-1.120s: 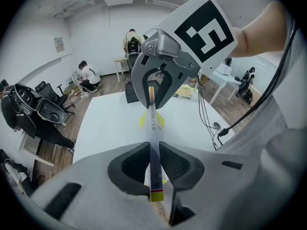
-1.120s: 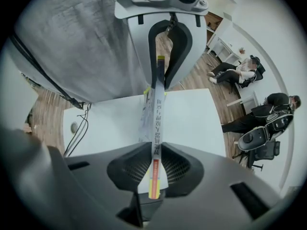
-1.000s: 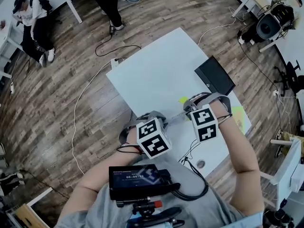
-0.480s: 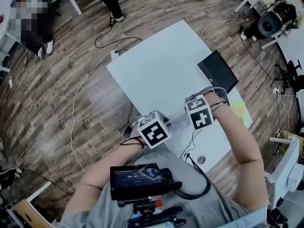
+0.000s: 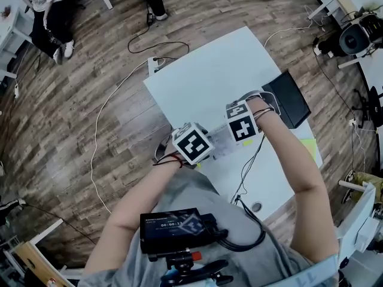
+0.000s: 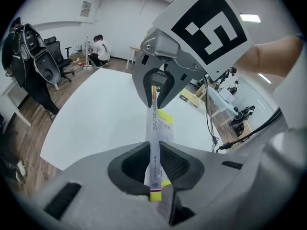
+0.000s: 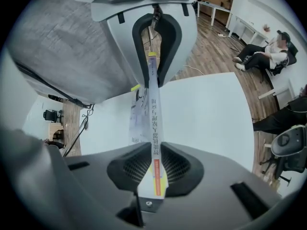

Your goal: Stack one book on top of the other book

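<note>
The left tongs [image 6: 154, 166] and right tongs [image 7: 154, 167] each clench one end of a thin pale book [image 6: 153, 123] (spine edge-on) over the white worktop [image 5: 203, 82]. A black book [image 5: 288, 100] lies near the worktop's right edge.

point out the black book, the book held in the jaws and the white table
black book [image 5: 291, 100]: head view, middle of its cover
held book [image 6: 154, 128]: left gripper view, on its spine
white table [image 5: 206, 79]: head view, bare part of its top
</note>
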Action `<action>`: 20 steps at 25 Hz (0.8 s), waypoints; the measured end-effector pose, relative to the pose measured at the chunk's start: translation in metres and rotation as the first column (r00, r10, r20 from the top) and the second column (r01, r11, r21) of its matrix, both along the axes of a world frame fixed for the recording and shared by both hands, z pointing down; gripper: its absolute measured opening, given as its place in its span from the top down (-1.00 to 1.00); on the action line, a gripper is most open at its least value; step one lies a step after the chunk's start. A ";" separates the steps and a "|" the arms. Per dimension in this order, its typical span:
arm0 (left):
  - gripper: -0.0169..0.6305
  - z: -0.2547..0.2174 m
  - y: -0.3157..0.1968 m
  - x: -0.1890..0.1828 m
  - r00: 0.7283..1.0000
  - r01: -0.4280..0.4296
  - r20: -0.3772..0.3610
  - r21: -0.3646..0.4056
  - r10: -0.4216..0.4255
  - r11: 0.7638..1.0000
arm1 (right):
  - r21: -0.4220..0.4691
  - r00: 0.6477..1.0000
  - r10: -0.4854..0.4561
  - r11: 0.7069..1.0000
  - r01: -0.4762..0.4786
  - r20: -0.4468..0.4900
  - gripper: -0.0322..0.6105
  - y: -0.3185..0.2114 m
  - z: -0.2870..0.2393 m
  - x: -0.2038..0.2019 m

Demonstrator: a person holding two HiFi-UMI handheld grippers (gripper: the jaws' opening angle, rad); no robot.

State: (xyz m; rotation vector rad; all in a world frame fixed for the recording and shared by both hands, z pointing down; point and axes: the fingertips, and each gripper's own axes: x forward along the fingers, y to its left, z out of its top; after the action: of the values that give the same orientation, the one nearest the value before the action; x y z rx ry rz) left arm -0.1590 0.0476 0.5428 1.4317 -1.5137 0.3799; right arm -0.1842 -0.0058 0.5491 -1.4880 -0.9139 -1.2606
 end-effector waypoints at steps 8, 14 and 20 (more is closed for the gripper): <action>0.72 0.021 0.004 -0.023 0.999 -0.009 -0.031 -0.033 0.008 0.999 | 0.003 0.997 -0.004 1.000 0.004 -0.072 0.67 0.004 0.022 -0.023; 0.72 0.033 0.010 -0.032 0.995 -0.019 -0.102 -0.046 0.015 0.999 | -0.005 0.991 0.010 1.000 -0.010 -0.134 0.67 0.012 0.035 -0.032; 0.72 0.039 0.015 -0.052 0.991 -0.028 -0.129 -0.061 0.020 0.998 | -0.007 0.982 0.013 1.000 -0.015 -0.187 0.67 0.015 0.046 -0.043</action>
State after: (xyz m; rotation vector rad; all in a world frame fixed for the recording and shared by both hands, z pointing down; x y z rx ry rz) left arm -0.2111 0.0622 0.5816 1.3995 -1.3710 0.3408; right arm -0.2269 0.0088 0.5951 -1.5749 -0.8048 -1.0871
